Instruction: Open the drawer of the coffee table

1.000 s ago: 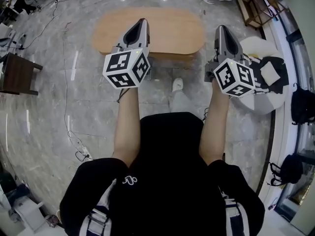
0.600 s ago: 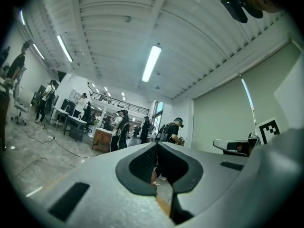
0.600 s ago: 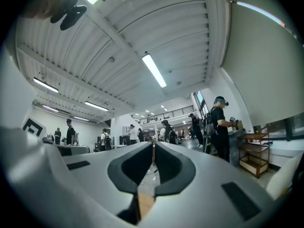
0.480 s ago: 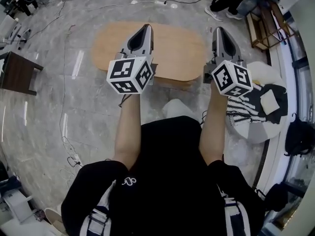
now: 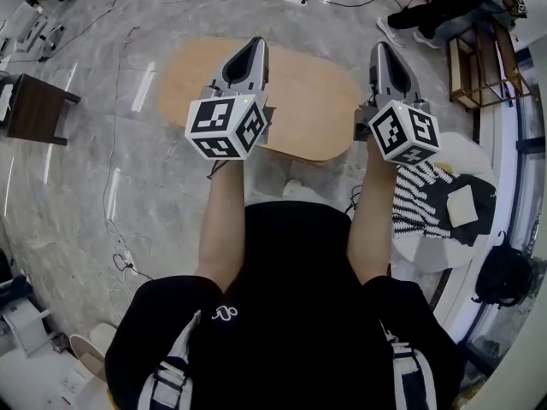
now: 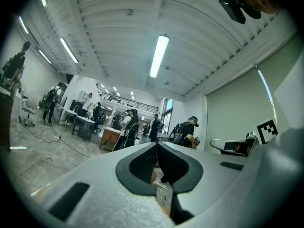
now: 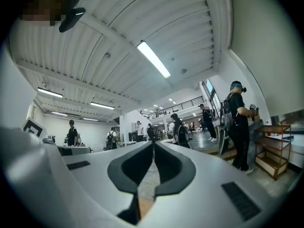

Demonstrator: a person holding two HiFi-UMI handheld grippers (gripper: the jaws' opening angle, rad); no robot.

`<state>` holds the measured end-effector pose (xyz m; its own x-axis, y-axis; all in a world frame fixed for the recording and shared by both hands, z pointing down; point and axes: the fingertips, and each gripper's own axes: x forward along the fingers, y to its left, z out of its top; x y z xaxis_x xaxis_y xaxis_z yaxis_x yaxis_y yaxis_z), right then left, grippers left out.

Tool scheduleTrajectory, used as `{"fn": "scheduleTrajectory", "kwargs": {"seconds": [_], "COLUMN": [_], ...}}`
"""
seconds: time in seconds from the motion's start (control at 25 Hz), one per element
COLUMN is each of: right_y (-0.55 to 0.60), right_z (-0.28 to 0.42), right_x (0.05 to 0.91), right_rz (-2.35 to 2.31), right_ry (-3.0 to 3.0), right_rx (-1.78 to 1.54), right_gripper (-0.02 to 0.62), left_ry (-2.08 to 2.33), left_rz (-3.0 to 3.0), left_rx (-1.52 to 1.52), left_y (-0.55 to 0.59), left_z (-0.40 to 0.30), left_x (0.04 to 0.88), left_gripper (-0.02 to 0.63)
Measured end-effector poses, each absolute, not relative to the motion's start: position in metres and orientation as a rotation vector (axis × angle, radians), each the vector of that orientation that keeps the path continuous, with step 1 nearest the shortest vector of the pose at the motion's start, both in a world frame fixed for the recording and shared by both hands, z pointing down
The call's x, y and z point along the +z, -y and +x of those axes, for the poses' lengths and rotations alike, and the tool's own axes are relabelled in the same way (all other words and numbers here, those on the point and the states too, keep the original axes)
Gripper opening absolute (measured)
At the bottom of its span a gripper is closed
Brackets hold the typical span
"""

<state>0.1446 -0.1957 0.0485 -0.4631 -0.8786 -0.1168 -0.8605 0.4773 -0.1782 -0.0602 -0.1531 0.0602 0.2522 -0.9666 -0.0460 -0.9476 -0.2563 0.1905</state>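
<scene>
The coffee table point(image 5: 303, 101) is a low oval of light wood on the grey marble floor, seen from above in the head view; its drawer is hidden under the top. My left gripper point(image 5: 255, 46) hangs level over the table's left half with its jaws shut and nothing between them. To the right, my right gripper point(image 5: 381, 49) reaches past the table's right end, also shut and empty. In the left gripper view the left gripper point(image 6: 156, 144) has its pads pressed together, and the right gripper point(image 7: 153, 142) shows the same in its own view.
A dark brown side table point(image 5: 38, 109) stands at the far left. A white round seat point(image 5: 466, 156) with a striped cloth point(image 5: 423, 199) lies at the right, near a wooden shelf point(image 5: 479, 67). Cables point(image 5: 113, 186) run over the floor. A person point(image 5: 449, 2) stands beyond the table.
The person has walked toward the coffee table. It has slid down the head view and come nearer, so both grippers now reach over it. Both stayed shut.
</scene>
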Motion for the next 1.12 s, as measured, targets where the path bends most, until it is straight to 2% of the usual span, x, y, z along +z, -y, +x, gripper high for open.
{"fn": "scheduleTrajectory", "kwargs": {"seconds": [0.44,1.12], "right_y": [0.241,0.284], "right_z": [0.177,0.142], "right_x": [0.064,0.097], "right_rz": [-1.582,-1.640], "right_ry": [-2.476,-2.470], "right_rx": [-0.226,-0.331], "right_gripper": [0.015,0.014], "left_ry": [1.780,1.689], "left_rz": [2.407,2.381], "left_rx": [-0.151,-0.057], "left_y": [0.207,0.266], "left_z": [-0.034,-0.071], "left_x": [0.069,0.103], "left_gripper": [0.011,0.011]}}
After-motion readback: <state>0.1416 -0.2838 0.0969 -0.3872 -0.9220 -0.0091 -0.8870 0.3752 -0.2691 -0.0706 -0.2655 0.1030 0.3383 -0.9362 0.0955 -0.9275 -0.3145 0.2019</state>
